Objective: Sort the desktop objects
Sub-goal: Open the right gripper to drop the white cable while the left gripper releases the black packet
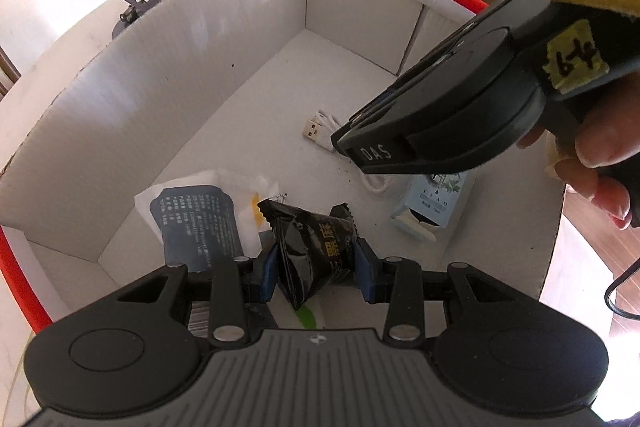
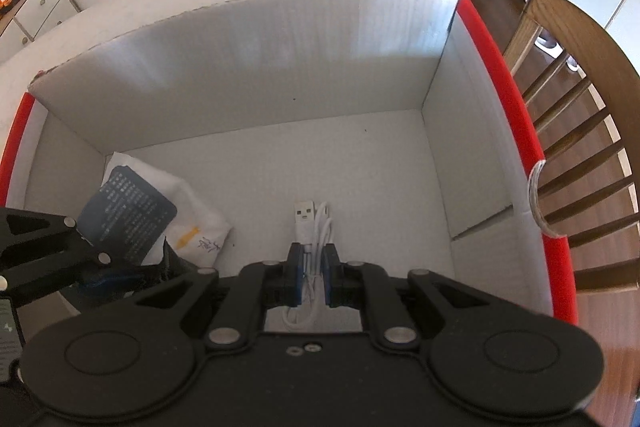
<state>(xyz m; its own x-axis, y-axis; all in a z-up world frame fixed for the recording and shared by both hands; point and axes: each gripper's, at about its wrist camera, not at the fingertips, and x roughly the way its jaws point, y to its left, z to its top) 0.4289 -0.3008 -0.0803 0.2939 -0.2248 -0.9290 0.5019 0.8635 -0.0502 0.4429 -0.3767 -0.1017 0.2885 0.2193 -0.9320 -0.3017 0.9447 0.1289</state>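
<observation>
Sorting nearly done: left gripper (image 1: 316, 267) clamps a black snack packet (image 1: 316, 247), right gripper (image 2: 311, 281) a white cable (image 2: 314, 227), inside the box (image 2: 240, 67); white pouch (image 2: 160, 211) at 9 o'clock already deposited.

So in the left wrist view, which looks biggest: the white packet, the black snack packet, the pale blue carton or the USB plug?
1. White packet
2. Black snack packet, though it sits nearest the camera, so it may be flattered
3. Pale blue carton, partly hidden behind the right gripper
4. USB plug
</observation>
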